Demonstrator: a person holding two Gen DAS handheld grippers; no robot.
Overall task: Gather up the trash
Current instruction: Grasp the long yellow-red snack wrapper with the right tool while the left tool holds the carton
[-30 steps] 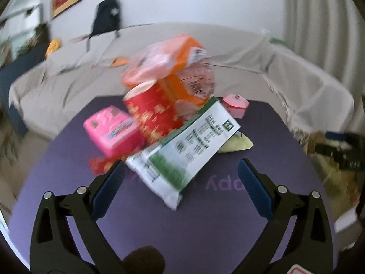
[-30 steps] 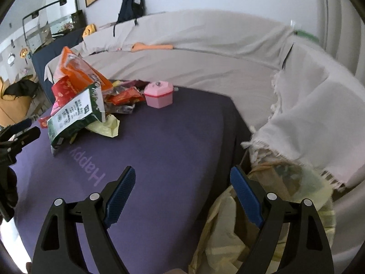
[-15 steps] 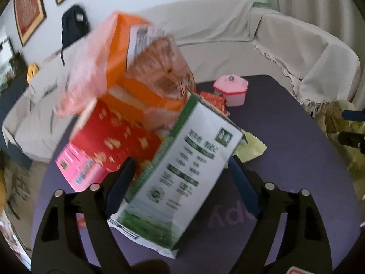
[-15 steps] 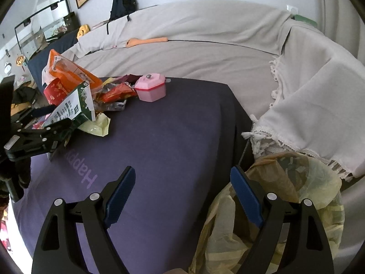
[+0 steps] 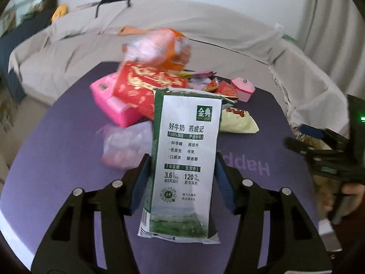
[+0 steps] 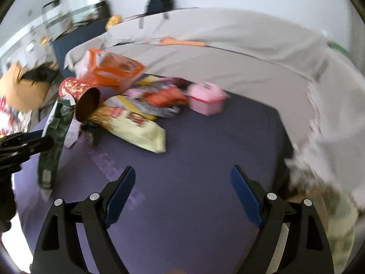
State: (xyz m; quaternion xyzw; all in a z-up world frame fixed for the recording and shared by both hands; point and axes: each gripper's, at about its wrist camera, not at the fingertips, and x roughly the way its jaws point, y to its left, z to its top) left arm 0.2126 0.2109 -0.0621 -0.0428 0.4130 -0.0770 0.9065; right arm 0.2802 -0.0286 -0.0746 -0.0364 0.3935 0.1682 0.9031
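Pickup step: left gripper [image 5: 182,180] jaws closing on the milk carton [image 5: 184,159], upright between them, pads at its sides. Right gripper [image 6: 182,196] jaws wide, empty, over bare worktop [image 6: 205,150]. Next, likely: lift carton clear toward trash bag [image 6: 337,223]

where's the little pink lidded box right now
In the right wrist view the small pink lidded box sits on the purple table, right of the wrapper pile.

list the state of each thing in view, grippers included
left hand-held gripper: jaws closing, milk carton between them
milk carton: flattened, top torn open, upright
right hand-held gripper: open, nothing between its jaws
red cup: tipped on its side
pink box: lid on
yellow wrapper: lying flat
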